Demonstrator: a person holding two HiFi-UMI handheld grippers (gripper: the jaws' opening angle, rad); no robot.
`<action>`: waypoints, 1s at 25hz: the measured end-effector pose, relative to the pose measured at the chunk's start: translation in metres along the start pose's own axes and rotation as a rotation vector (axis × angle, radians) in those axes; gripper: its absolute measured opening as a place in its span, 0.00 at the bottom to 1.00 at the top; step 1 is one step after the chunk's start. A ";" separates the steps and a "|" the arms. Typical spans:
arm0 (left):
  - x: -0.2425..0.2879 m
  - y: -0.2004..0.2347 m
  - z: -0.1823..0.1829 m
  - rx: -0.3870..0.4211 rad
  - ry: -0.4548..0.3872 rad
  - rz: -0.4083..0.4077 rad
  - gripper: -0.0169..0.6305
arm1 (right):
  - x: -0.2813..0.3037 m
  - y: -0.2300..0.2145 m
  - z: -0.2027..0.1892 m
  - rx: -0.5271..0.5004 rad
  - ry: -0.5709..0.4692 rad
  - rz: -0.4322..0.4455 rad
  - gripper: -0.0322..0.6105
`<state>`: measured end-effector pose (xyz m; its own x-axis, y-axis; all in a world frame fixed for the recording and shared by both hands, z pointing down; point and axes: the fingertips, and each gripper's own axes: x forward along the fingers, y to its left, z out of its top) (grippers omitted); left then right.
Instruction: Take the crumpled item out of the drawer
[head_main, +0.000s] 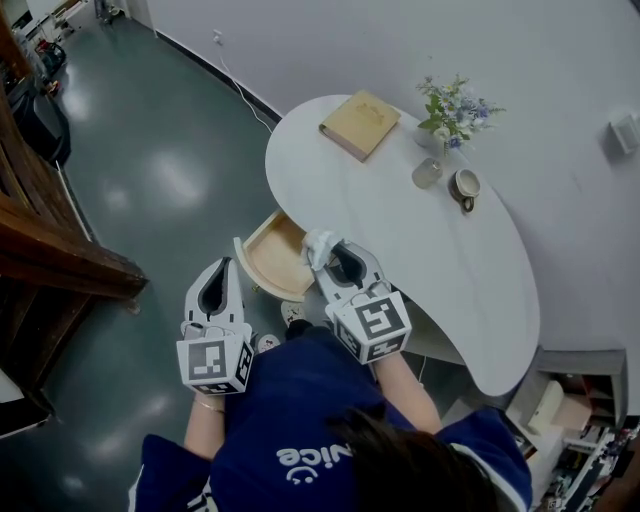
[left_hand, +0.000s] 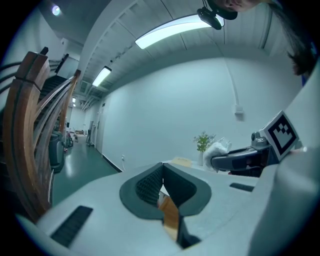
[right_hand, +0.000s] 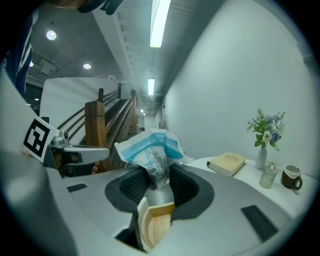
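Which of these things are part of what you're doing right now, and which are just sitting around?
In the job: crumpled packet, pinched in the right tool; open wooden drawer.
Just lying about: book, flower vase, small jar, mug, all on the white table.

Glossy grey-green floor (head_main: 150, 175), pale wall (head_main: 400, 40), white rounded table (head_main: 400, 220), wooden staircase (head_main: 50, 250), ceiling strip lights (left_hand: 175, 27).
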<state>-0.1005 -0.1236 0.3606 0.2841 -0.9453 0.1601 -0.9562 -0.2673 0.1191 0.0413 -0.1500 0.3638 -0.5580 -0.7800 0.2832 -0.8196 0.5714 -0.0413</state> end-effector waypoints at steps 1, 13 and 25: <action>-0.001 0.000 0.004 0.001 -0.008 0.002 0.03 | -0.002 -0.001 0.006 0.004 -0.012 -0.008 0.25; -0.010 -0.003 0.038 0.029 -0.082 0.011 0.03 | -0.019 -0.006 0.041 0.023 -0.138 -0.070 0.23; -0.013 -0.008 0.040 0.041 -0.083 0.007 0.03 | -0.025 -0.007 0.041 0.026 -0.155 -0.070 0.22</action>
<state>-0.0994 -0.1163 0.3186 0.2719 -0.9591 0.0787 -0.9608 -0.2660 0.0781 0.0553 -0.1447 0.3176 -0.5108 -0.8490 0.1351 -0.8593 0.5088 -0.0514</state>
